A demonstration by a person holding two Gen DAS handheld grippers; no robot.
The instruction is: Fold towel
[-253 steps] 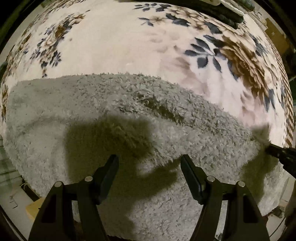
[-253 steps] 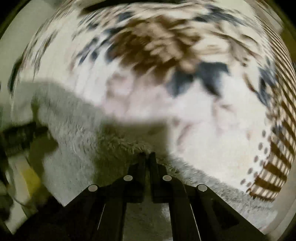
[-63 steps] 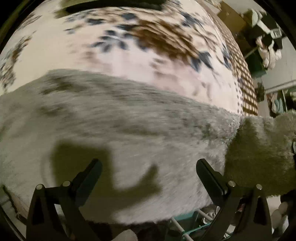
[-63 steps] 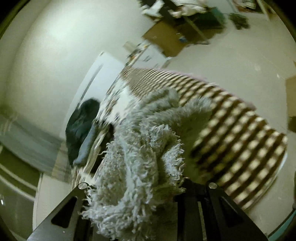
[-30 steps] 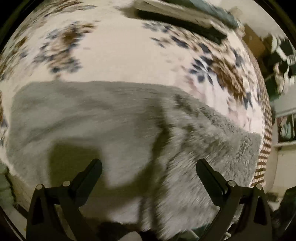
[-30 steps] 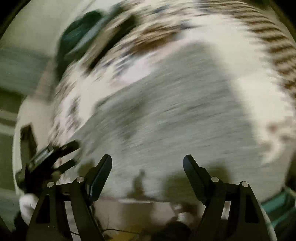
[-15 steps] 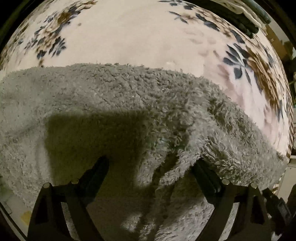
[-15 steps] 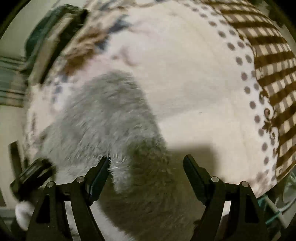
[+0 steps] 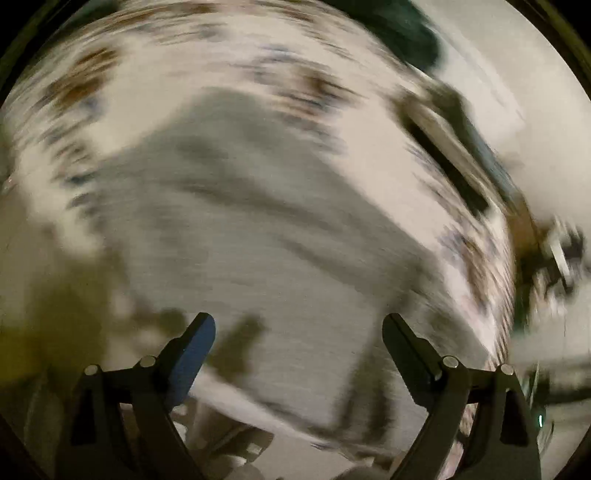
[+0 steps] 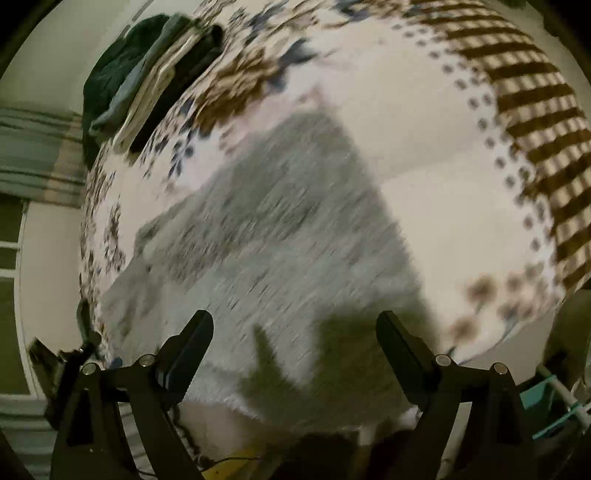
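1. Left wrist view: my left tool (image 9: pixel 298 328) has its two fingers spread wide apart with nothing between them. The picture is heavily smeared.
2. Below and ahead of those fingers the grey towel (image 9: pixel 258 229) lies spread on the bed, filling the middle of the view. Darker bands run across it; I cannot tell whether they are creases or shadows.
3. The bedspread (image 9: pixel 155 66) under the towel is pale with brown and dark blue flower marks, which show around the towel's far and right edges.
4. At the top right, a dark green heap (image 9: pixel 402 29) sits by the pale wall, and a long dark-and-light stack (image 9: pixel 454 155) runs along the bed's far edge. The blur hides what these are.
5. Right wrist view: my right tool (image 10: pixel 294 328) is likewise spread wide and grips nothing. Its shadow falls on the near part of the towel.
6. The towel (image 10: pixel 280 240) lies flat on the bed, running from near my fingers away toward the upper middle, with its near edge at the edge of the bed. Its left part looks like a doubled layer, though the blur keeps me from being sure.
7. To the right of the towel the bedspread (image 10: pixel 436 147) is plain cream, then dotted, then brown-striped at the border (image 10: pixel 539 122).
8. At the upper left, folded cloth (image 10: pixel 147 74) in dark green, blue and white is piled at the far end of the bed.
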